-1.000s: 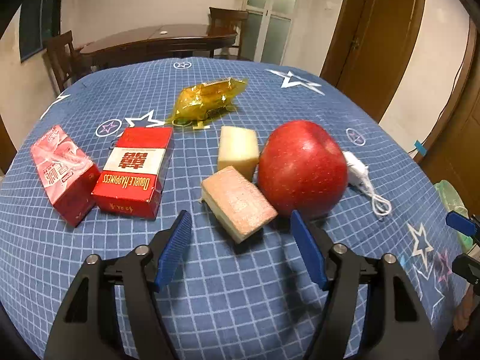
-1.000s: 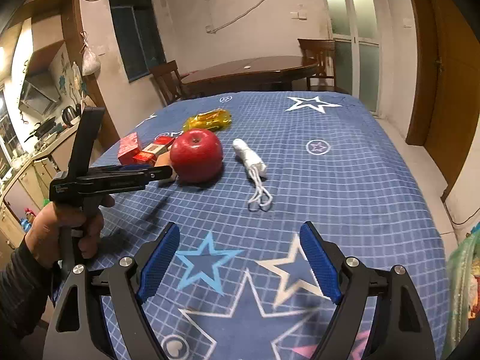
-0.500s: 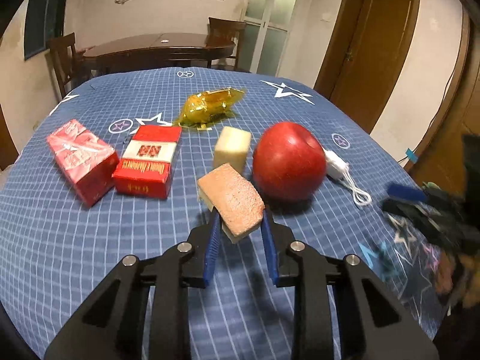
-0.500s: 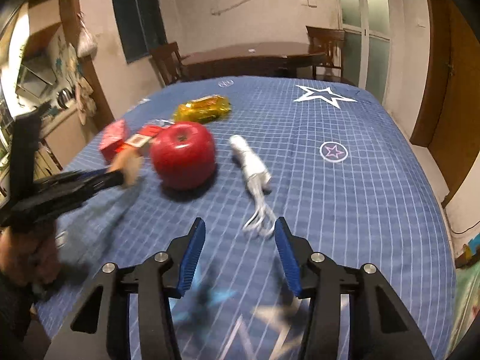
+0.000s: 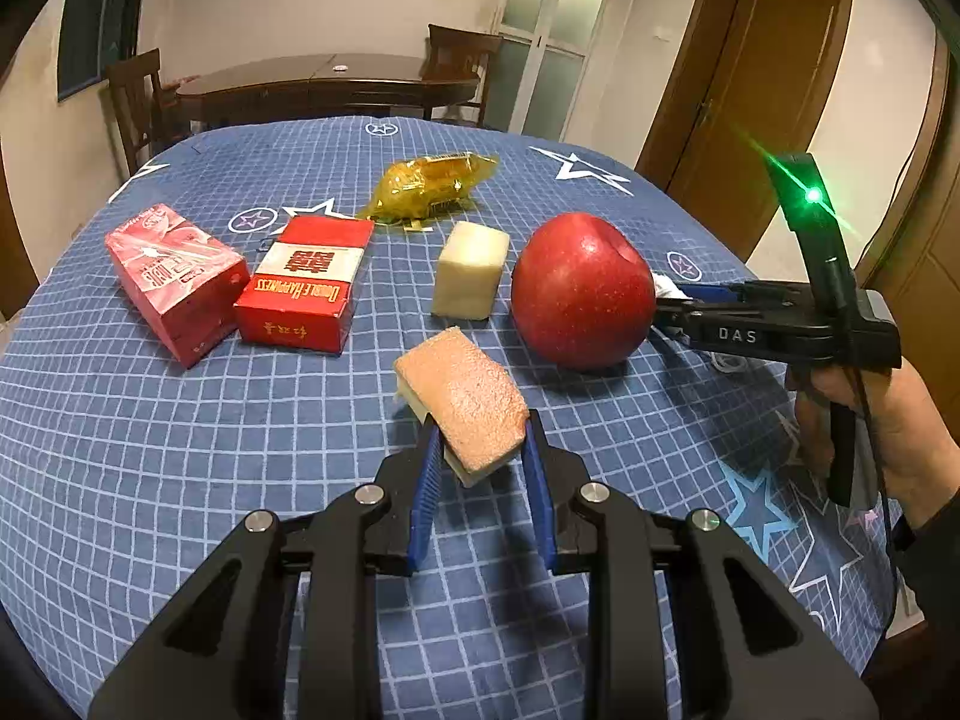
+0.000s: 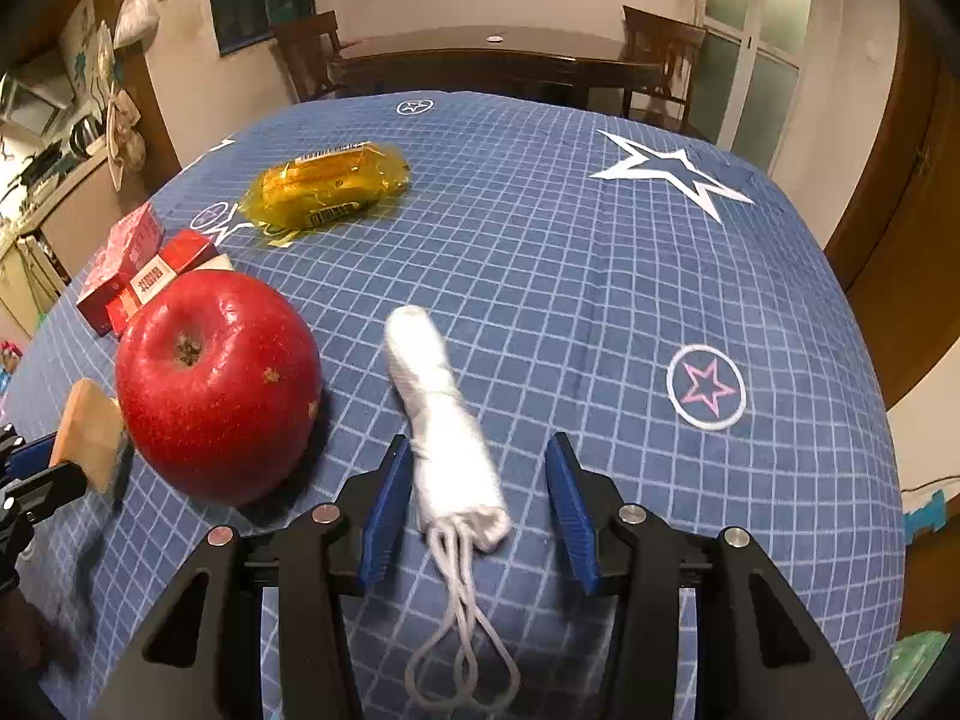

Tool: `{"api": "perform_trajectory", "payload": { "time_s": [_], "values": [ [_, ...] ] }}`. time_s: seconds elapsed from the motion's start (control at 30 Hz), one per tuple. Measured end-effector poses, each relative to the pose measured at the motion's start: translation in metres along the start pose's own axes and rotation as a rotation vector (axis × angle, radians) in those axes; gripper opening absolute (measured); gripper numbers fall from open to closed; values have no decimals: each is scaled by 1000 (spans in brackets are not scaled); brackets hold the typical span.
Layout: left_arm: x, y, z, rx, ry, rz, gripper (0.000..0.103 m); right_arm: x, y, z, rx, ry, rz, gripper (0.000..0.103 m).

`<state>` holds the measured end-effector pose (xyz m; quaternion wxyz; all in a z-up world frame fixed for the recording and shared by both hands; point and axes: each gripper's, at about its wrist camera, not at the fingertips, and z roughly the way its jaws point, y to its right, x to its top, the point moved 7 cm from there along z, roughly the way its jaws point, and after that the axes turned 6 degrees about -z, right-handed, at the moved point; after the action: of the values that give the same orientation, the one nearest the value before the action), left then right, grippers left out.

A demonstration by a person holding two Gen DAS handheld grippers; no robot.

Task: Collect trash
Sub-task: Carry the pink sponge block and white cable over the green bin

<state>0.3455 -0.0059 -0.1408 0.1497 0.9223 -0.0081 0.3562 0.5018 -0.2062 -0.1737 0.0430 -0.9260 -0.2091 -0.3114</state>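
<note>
Presently the sponge block (image 5: 462,401), orange-topped with a pale underside, sits clamped between the blue pads of the left gripper (image 5: 480,450); both pads press its near end, and its far end points toward the middle of the blue checked tablecloth (image 5: 180,450). Whether the sponge is lifted clear of the cloth cannot be told.

The rolled white cloth mask (image 6: 441,414) lies on the tablecloth with its looped ear strings (image 6: 462,648) trailing toward the camera. The right gripper (image 6: 477,504) straddles the mask's near end, its jaws having just been closing; the left pad stands just beside the roll, while a clear gap remains on the right, so the mask is between the jaws but not yet gripped.

A red apple (image 5: 582,291) rests just beyond the sponge and just left of the mask as the right wrist view shows it. A pale yellow cube (image 5: 471,270) stands just beside the apple. Further left lie a red cigarette pack (image 5: 303,285) printed "Double Happiness" and a pink-red carton (image 5: 174,282), side by side and close together. A yellow plastic snack wrapper (image 5: 429,186) lies beyond them, apart from the rest.

A hand (image 5: 888,420) grasps the right gripper's handle at the right edge of the left wrist view, where a green light (image 5: 813,197) glows on the tool. A dark wooden dining table (image 5: 324,81) with chairs stands behind.
</note>
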Motion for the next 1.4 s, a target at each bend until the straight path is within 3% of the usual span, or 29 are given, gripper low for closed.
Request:
{"api": "perform_trajectory", "payload": {
  "time_s": [0.07, 0.13, 0.3, 0.53, 0.83, 1.1, 1.4],
  "values": [
    [1, 2, 3, 3, 0, 2, 25, 0, -4, -1, -24, 9, -15, 29],
    [1, 4, 2, 12, 10, 8, 25, -4, -7, -5, -48, 26, -24, 27],
    [1, 9, -1, 38, 39, 20, 25, -18, -4, -34, -94, 102, 10, 27],
    [4, 31, -25, 39, 119, 50, 25, -49, -15, -110, -132, 258, 53, 27],
    [15, 103, -74, -36, 273, 153, 25, -98, -21, -222, -198, 461, 153, 27],
    [3, 182, -85, -129, 299, 265, 25, -133, 2, -278, -288, 504, 194, 27],
    [-14, 257, -75, -213, 276, 349, 25, -187, 64, -330, -408, 494, 270, 27]
  ]
}}
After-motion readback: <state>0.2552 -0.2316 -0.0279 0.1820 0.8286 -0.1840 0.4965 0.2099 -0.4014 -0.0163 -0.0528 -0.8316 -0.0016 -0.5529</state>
